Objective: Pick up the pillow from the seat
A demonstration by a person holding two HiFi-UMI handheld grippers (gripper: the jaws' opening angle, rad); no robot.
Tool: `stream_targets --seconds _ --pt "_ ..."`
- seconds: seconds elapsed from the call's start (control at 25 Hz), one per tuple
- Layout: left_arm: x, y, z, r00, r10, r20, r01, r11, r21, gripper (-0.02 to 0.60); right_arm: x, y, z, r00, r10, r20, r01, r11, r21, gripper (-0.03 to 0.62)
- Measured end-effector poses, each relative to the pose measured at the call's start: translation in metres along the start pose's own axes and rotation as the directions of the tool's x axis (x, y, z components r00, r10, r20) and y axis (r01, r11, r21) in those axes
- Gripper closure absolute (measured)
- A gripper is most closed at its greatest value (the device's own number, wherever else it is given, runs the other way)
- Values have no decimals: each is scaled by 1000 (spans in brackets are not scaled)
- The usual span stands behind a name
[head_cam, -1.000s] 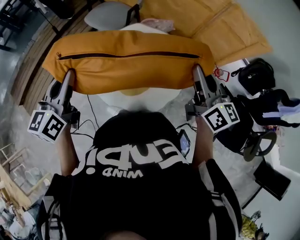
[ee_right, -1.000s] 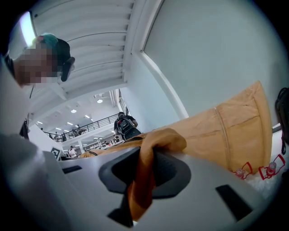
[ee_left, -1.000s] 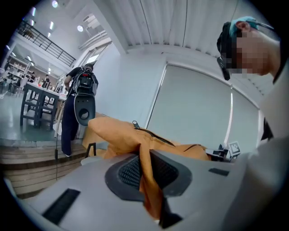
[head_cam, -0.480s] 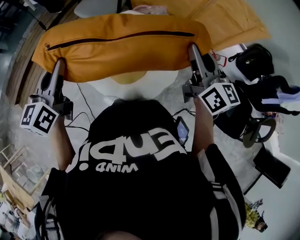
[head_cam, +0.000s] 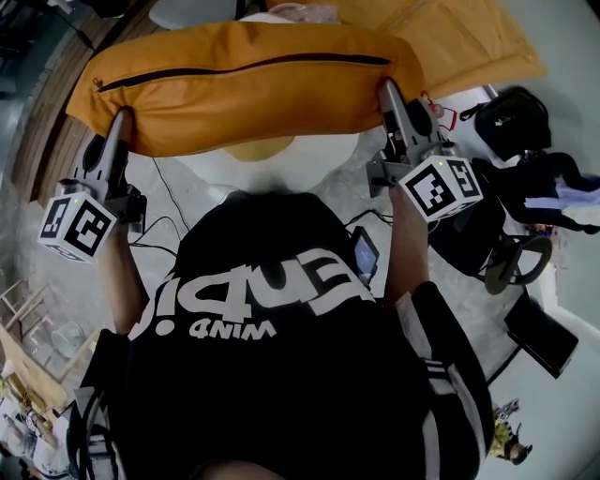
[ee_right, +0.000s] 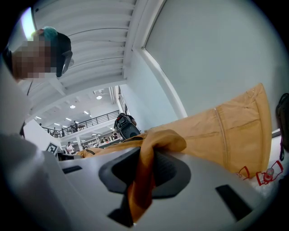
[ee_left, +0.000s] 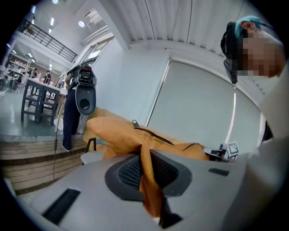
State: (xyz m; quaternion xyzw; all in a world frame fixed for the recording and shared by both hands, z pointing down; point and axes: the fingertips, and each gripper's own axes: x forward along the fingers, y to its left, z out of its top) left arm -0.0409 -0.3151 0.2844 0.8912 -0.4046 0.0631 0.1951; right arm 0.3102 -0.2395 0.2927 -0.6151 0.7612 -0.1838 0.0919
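A long orange pillow [head_cam: 244, 89] with a dark zipper along its top hangs in the air between my two grippers, above a white seat [head_cam: 253, 169]. My left gripper [head_cam: 120, 120] is shut on the pillow's left corner, and its fabric [ee_left: 146, 180] is pinched between the grey jaws. At the right corner my right gripper [head_cam: 384, 91] is shut on the pillow too, with an orange fold [ee_right: 142, 180] squeezed between its jaws. The pillow hides most of the seat.
A second orange cushion [head_cam: 450, 42] lies on the floor at the back right. Black bags [head_cam: 511, 141] and a chair base [head_cam: 516, 277] crowd the right side. Cables [head_cam: 169, 230] run over the floor on the left, beside a wooden step [head_cam: 42, 150]. A grey chair [head_cam: 192, 11] stands behind.
Both grippers have lifted the pillow up and away from the seat over the last second. In the last half second it has shifted only slightly.
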Motion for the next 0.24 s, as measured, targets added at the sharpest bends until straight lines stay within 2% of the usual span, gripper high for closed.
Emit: stream_targets --seconds 0.24 --pt "17 -2 -5 1000 -4 -18 4 1000 -8 541 6 -17 -3 1000 -14 -8 14 1000 7 514"
